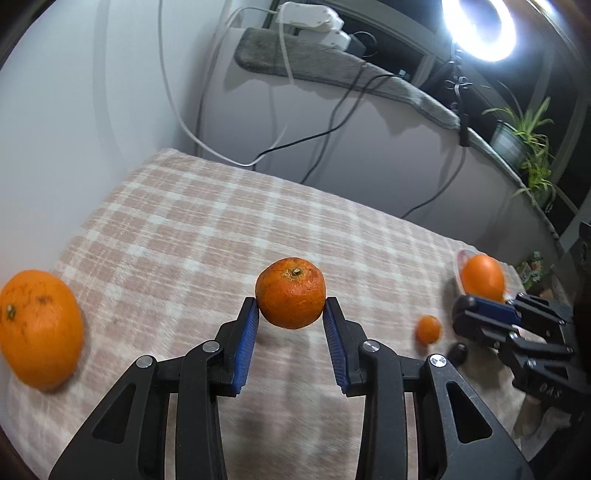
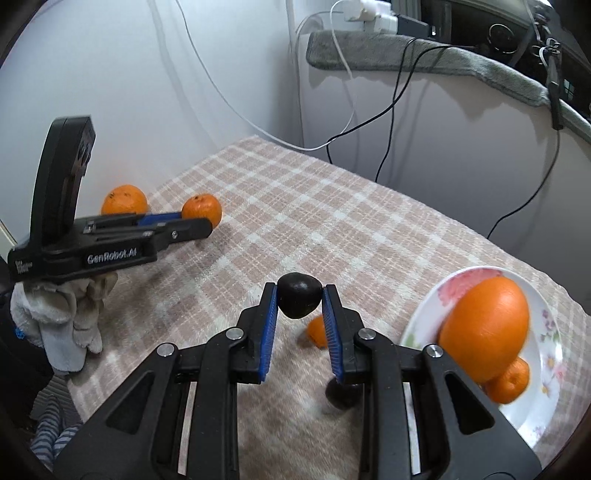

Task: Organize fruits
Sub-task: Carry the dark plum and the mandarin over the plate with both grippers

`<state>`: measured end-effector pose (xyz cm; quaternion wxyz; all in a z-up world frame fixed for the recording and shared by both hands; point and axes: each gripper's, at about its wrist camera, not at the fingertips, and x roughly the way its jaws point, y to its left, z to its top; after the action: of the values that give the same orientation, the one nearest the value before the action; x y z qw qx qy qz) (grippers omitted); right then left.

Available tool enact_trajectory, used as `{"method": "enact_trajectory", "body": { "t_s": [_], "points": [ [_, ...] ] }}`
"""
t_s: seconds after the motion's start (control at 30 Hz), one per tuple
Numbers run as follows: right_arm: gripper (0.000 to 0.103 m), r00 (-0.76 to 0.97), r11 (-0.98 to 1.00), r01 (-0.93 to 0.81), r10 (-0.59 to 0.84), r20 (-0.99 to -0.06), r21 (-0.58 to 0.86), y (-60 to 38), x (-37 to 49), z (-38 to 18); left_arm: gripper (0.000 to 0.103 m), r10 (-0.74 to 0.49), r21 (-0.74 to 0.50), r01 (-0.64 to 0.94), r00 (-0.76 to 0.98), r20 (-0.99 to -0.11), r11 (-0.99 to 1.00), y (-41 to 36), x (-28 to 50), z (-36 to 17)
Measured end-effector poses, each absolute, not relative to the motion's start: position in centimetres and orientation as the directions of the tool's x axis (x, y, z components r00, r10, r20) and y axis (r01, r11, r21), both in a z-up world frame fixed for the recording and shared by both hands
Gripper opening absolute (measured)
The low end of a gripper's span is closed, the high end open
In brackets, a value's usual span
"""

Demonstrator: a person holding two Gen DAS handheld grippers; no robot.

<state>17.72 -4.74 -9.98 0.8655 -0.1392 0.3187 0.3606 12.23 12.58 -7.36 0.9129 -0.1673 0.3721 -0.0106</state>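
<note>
My left gripper [image 1: 290, 308] is shut on a tangerine [image 1: 290, 293], held a little above the checked pink cloth [image 1: 207, 221]. A bigger orange [image 1: 38, 328] lies on the cloth at the left. My right gripper [image 2: 298, 301] is shut on a small dark fruit [image 2: 298, 300]. Below it a tiny orange fruit [image 2: 317, 332] lies on the cloth, and a second dark fruit [image 2: 341, 393] sits under the right finger. The flowered plate [image 2: 546, 332] at the right holds a large orange [image 2: 484, 328] and a small tangerine [image 2: 508, 382]. The right wrist view shows the left gripper [image 2: 203, 218] with its tangerine [image 2: 202, 209].
A gloved hand [image 2: 74, 306] holds the left gripper. Cables [image 1: 332, 122] hang down the white wall behind the table. A grey mat [image 1: 332, 70] covers a ledge, with a potted plant [image 1: 524, 140] and a bright ring light [image 1: 480, 26] at the far right.
</note>
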Motion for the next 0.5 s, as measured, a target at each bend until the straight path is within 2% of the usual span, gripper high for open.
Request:
{"method": "enact_trajectory", "body": {
  "t_s": [0.5],
  "points": [
    [0.025,0.627,0.787,-0.616,0.512,-0.587,0.029,-13.4,17.5,-7.0,0.034,-0.304,-0.384,0.063,0.733,-0.609,0.921,5.9,12.0,-4.4]
  ]
}}
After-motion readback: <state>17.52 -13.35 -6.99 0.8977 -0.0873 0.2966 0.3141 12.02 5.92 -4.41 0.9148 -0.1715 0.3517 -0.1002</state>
